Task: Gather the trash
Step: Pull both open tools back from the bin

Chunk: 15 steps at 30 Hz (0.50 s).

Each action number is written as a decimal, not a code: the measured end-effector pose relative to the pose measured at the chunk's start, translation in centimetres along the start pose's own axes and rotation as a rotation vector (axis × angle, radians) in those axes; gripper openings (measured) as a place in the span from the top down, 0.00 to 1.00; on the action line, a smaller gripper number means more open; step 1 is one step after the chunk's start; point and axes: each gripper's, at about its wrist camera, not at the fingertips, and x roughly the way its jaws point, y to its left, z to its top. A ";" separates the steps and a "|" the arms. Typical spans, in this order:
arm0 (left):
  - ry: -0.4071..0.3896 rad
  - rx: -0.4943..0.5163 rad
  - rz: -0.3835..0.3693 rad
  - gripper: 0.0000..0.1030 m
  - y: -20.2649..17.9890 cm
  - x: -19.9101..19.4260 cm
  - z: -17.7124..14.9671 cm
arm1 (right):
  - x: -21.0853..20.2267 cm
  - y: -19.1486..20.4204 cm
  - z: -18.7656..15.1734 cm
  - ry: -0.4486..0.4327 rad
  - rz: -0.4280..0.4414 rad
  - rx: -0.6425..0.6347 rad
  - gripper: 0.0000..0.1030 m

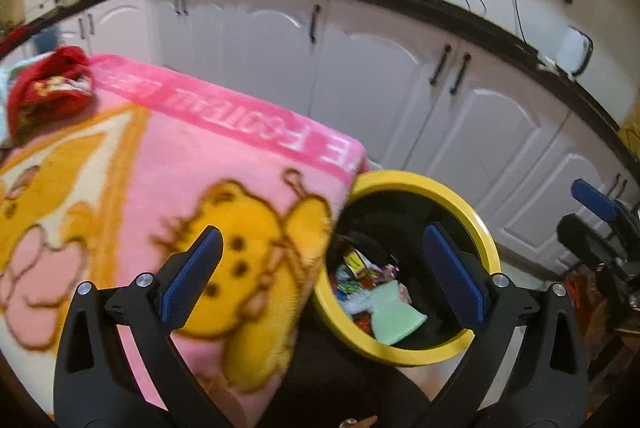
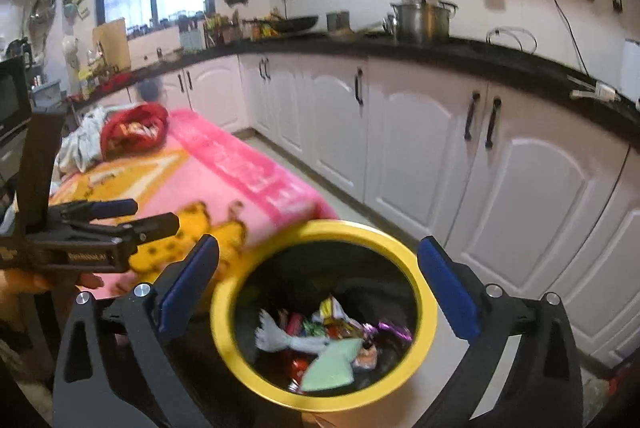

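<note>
A yellow-rimmed black trash bin (image 1: 486,240) (image 2: 424,308) stands on the floor beside the table. It holds several wrappers (image 2: 340,328) and a pale green sheet (image 1: 394,316) (image 2: 330,366). My left gripper (image 1: 320,260) is open and empty, above the table's corner and the bin's left rim. My right gripper (image 2: 318,276) is open and empty, right above the bin's mouth. The left gripper also shows in the right wrist view (image 2: 132,214), at the left over the blanket. The right gripper's blue fingertips (image 1: 592,201) show at the left wrist view's right edge.
A pink cartoon blanket (image 1: 168,163) (image 2: 224,171) covers the table. A red cloth item (image 1: 48,87) (image 2: 134,127) lies at its far end, next to pale cloth (image 2: 80,143). White cabinets (image 1: 360,75) (image 2: 420,131) with a black counter run behind, carrying pots (image 2: 424,17).
</note>
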 end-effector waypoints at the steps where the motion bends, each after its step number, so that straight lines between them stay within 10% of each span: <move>1: -0.012 -0.007 0.005 0.11 0.4 -0.6 0.0 | -0.6 0.7 0.4 -0.010 0.000 0.008 0.06; 15: -0.202 -0.034 0.129 0.11 5.0 -11.5 -3.0 | -4.7 8.3 -0.8 -0.098 -0.033 0.058 0.06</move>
